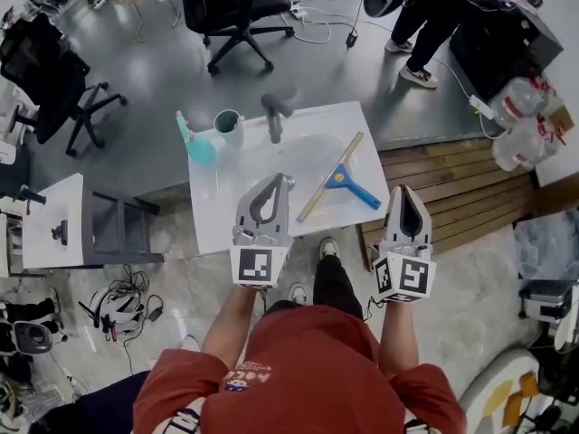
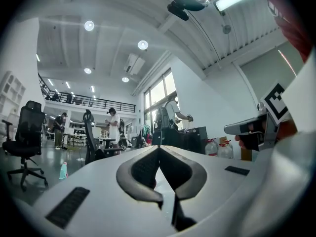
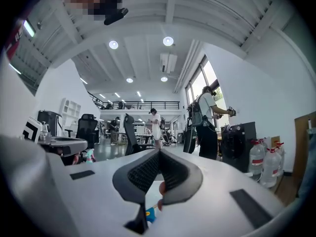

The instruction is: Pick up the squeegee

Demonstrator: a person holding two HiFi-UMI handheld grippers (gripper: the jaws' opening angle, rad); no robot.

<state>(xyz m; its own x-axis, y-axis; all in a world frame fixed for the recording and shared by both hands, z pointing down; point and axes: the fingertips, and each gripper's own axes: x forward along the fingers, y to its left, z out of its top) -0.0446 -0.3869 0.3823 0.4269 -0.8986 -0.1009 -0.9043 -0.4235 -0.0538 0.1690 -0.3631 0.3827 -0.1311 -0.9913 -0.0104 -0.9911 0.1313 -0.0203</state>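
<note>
Both grippers are closed and empty. The left gripper hangs over the near edge of the desk; the right gripper is just off its right edge. The squeegee lies flat on the desk between the 2, blade slanted, blue handle toward the right gripper. We judge the right one better placed: open it first, set its jaws across the handle, close firmly, then lift level.

No legible txt, shirt print too blurry
</note>
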